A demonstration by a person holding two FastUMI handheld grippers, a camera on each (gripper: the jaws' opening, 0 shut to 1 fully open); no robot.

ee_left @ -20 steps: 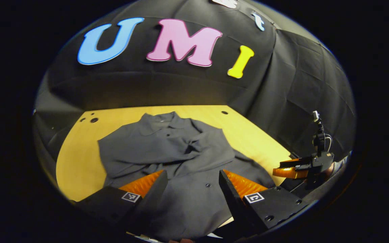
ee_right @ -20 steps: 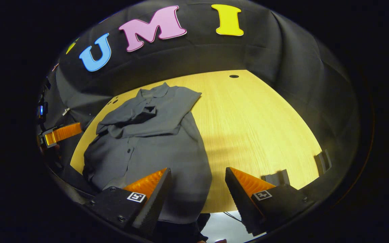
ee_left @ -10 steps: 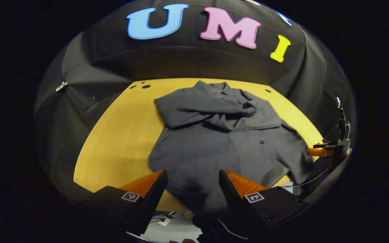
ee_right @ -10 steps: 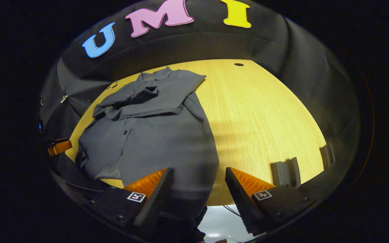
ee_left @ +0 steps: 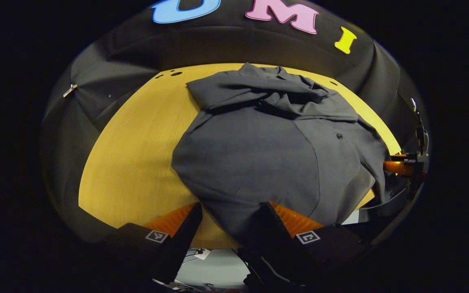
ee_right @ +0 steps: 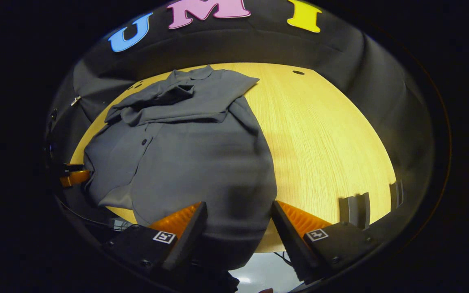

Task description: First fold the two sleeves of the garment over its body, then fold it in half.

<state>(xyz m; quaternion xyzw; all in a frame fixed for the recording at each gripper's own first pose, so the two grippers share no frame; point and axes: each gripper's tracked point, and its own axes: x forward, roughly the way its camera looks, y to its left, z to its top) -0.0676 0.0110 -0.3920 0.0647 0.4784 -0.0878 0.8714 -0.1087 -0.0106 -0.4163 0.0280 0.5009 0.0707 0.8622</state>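
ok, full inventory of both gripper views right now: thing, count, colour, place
shirt: 1, dark grey, buttoned, lying on the table with collar at the far end, both sleeves folded across the chest, hem hanging over the near edge
table: 1, light yellow wood, round holes near the far edge
holes: a few, dark, far left corner of the table in the left gripper view; one more far right in the right gripper view
slotted holders: 2, grey, near right edge of the table in the right gripper view
clip: 1, silver, on the booth wall at left
left gripper: 1, open, at the hem near the table's front edge
right gripper: 1, open, fingers either side of the hanging hem
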